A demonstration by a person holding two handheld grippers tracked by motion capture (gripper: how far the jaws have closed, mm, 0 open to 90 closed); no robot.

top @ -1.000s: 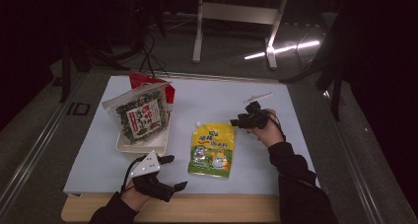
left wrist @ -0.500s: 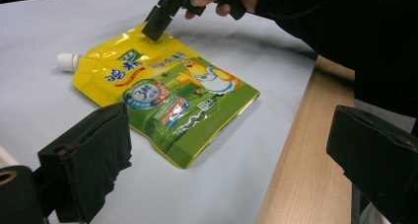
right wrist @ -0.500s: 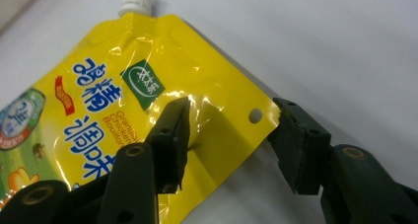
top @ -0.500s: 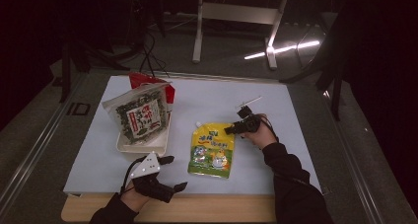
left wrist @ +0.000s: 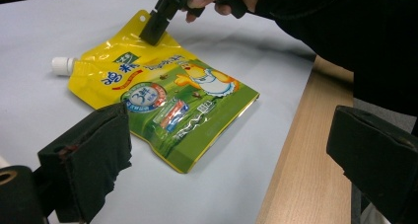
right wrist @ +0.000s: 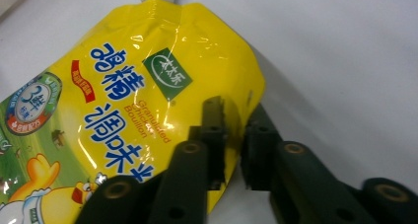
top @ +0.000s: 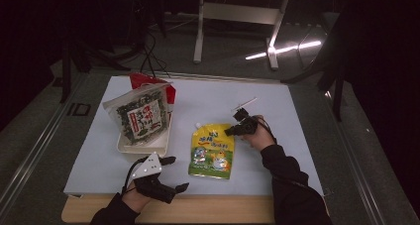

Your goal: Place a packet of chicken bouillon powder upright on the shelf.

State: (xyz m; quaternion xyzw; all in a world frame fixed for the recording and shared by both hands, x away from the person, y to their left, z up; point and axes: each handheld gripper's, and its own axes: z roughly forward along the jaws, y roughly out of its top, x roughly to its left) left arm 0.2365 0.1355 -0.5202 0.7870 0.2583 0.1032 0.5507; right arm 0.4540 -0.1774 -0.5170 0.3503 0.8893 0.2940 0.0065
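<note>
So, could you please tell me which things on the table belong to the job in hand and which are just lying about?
In use:
- yellow spouted pouch, pinched at its top corner
- right gripper, jaws just closed on that corner
- left gripper, open, waiting near the table edge

Lying about:
- seaweed packet
- white tray under it
- red packet behind

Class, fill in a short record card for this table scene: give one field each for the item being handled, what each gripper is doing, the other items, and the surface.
item handled: flat yellow spouted pouch with white cap, lying on the table
right gripper: jaws have just closed on the pouch's upper edge
left gripper: jaws apart, holding nothing, near the table's front edge
other items: clear seaweed snack bag leaning in a white tray; red packet behind
surface: pale blue table sheet
</note>
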